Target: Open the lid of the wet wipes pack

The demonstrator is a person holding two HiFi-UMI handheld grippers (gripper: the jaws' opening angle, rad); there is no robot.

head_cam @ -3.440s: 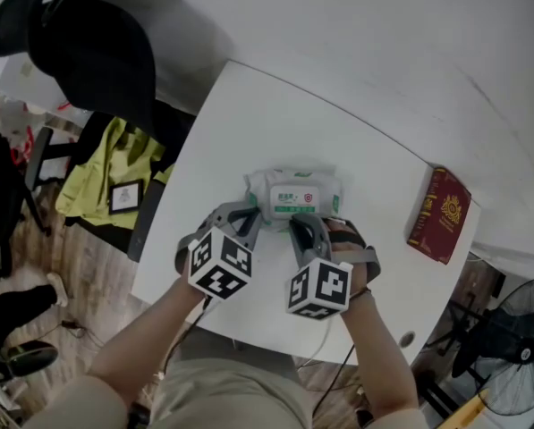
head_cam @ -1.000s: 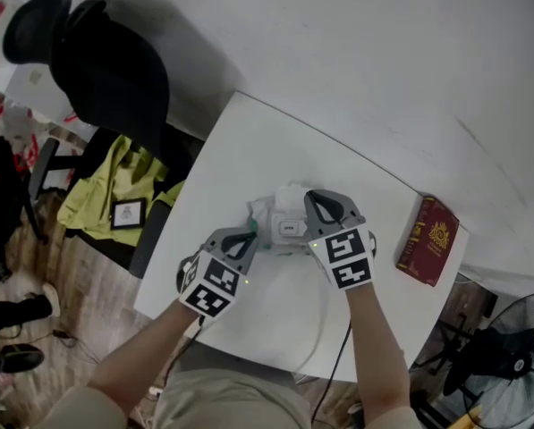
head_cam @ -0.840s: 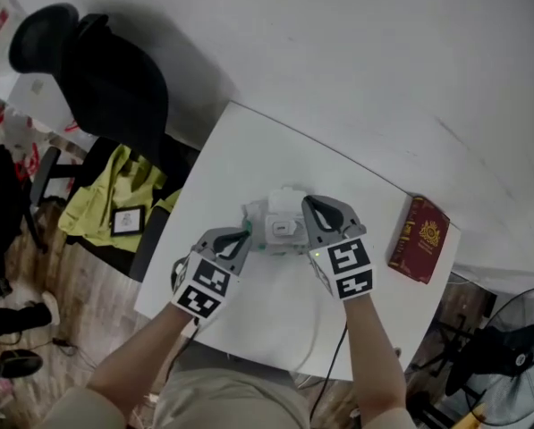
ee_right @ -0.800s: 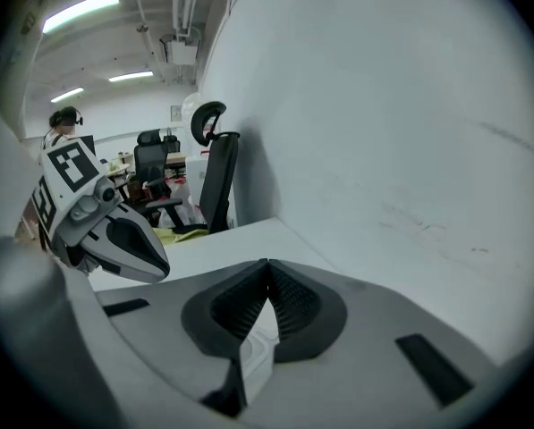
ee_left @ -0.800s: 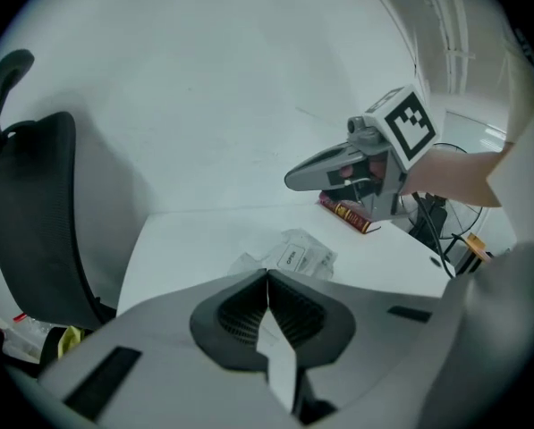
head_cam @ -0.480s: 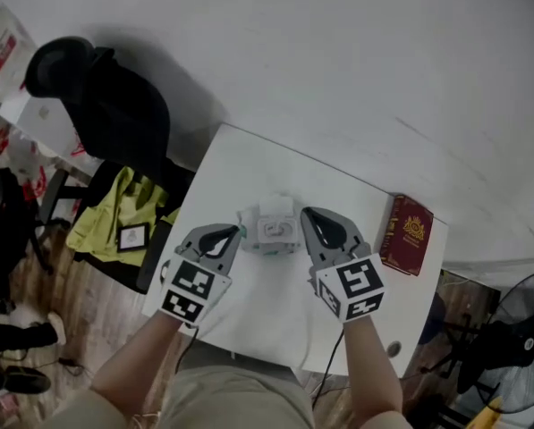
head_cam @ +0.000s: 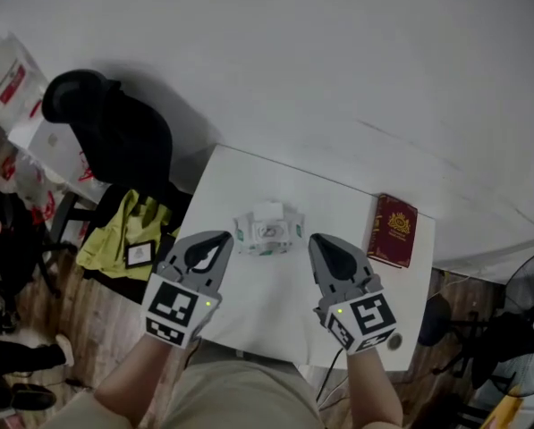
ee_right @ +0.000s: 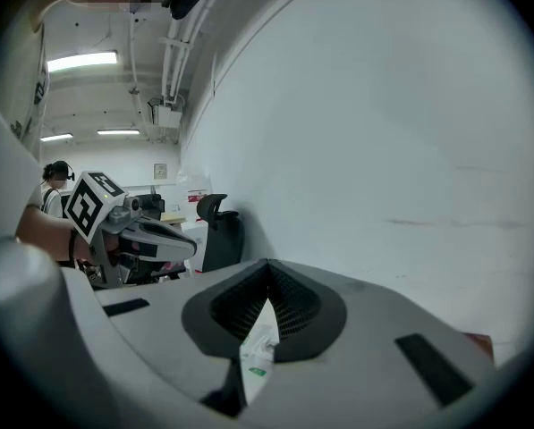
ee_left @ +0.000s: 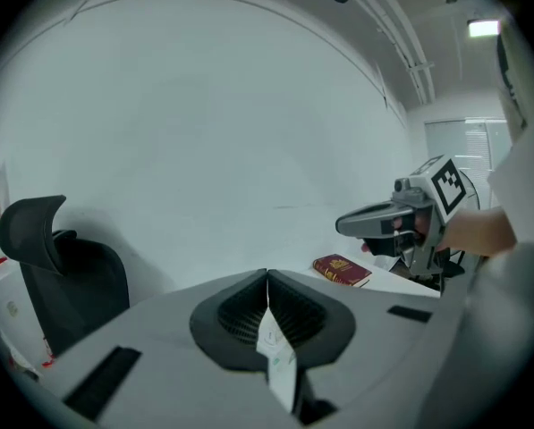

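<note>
A white table [head_cam: 329, 206] stands against a plain white wall [head_cam: 338, 52]. Left of it sits a black office chair [head_cam: 114, 137] on wooden floor [head_cam: 43, 329]

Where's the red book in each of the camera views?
Head view: red book right of centre, on the table.
Left gripper view: red book right of centre, lying flat.
Right gripper view: red sliver at lower right edge, probably the red book.
Shared landmark: black chair, left of it everywhere.

The wet wipes pack [head_cam: 267, 232] is white and green, the book [head_cam: 393, 231] maroon with gold.
</note>
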